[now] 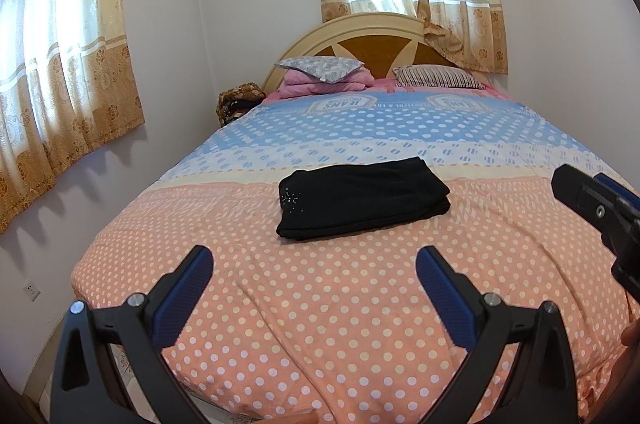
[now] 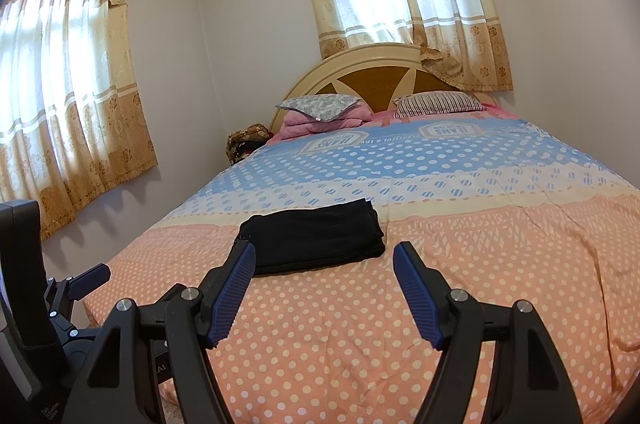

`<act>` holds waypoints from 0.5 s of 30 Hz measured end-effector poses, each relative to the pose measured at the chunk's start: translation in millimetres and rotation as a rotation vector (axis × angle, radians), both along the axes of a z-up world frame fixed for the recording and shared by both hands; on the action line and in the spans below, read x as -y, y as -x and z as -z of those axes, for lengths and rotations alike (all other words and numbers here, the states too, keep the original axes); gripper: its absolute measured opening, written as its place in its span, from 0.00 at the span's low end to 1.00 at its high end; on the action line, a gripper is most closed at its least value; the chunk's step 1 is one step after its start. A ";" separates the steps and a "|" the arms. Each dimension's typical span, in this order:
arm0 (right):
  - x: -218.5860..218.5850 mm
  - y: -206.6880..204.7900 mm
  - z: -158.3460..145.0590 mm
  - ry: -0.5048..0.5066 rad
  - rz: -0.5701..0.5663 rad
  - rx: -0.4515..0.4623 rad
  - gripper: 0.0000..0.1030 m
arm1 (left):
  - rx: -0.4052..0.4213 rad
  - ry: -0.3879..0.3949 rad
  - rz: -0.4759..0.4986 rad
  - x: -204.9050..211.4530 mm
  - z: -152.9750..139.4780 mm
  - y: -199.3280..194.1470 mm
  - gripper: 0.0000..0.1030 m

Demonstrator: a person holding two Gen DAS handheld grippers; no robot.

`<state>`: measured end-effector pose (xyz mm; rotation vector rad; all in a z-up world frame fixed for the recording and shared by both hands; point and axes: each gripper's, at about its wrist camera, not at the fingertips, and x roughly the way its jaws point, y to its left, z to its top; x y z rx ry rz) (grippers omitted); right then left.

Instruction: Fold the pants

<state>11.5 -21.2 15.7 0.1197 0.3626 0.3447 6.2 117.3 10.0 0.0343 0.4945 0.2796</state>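
The black fabric pants (image 1: pixel 362 198), folded compactly on the polka-dot quilted bed (image 1: pixel 320 304), could unfold if either released, empty tool, left (image 1: pixel 314 270) or right (image 2: pixel 324 264), snags them.

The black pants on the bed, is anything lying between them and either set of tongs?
Nothing visible. Only bare polka-dot bedspread separates the folded black pants from the open left tongs and open right tongs; both are empty.

Polka-dot bedspread (image 1: pixel 320 304), pillows (image 1: pixel 320 67), curtains (image 1: pixel 60 64), headboard (image 1: pixel 360 40)
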 end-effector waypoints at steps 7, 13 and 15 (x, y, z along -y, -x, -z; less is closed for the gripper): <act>0.0 -0.1 1.3 0.001 0.008 -0.002 0.71 | -0.007 -0.005 0.005 0.8 3.7 0.3 1.00; 0.6 -0.1 3.2 0.000 0.016 -0.011 0.71 | -0.014 0.020 0.012 -2.5 3.8 -0.3 1.00; 1.0 -0.3 3.5 -0.003 0.018 -0.013 0.71 | -0.021 0.033 0.013 -3.6 4.5 -0.9 1.00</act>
